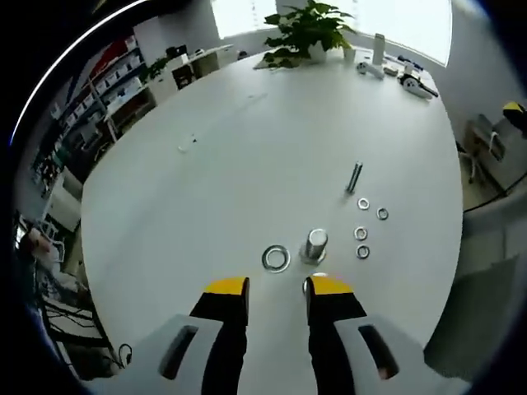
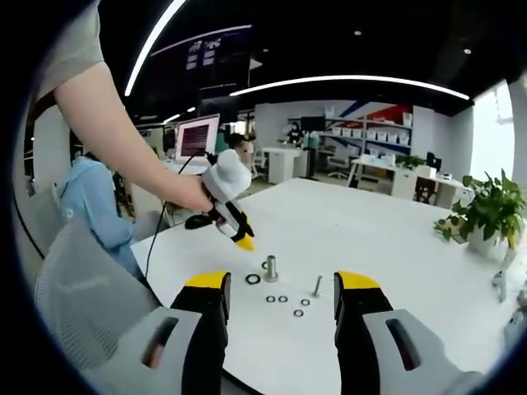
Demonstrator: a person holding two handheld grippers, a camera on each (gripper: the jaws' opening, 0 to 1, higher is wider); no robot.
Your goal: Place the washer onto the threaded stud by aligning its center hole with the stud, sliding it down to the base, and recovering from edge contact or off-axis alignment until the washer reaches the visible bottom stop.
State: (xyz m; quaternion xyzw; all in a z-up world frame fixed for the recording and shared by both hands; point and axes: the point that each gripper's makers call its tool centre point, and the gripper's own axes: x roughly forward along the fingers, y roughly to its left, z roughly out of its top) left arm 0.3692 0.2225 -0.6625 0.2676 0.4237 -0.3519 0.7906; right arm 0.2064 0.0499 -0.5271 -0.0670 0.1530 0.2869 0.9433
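On the white table, the large washer lies flat at nine o'clock of the upright stud, just beside it. Four small washers sit at three o'clock. The left gripper and the right gripper both gape wide, holding nothing.

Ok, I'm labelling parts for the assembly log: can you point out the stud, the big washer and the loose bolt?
stud (image 1: pixel 315 244): left gripper view, on its metal side.
big washer (image 1: pixel 276 258): left gripper view, on the ring's near rim.
loose bolt (image 1: pixel 354 177): left gripper view, mid-shank.
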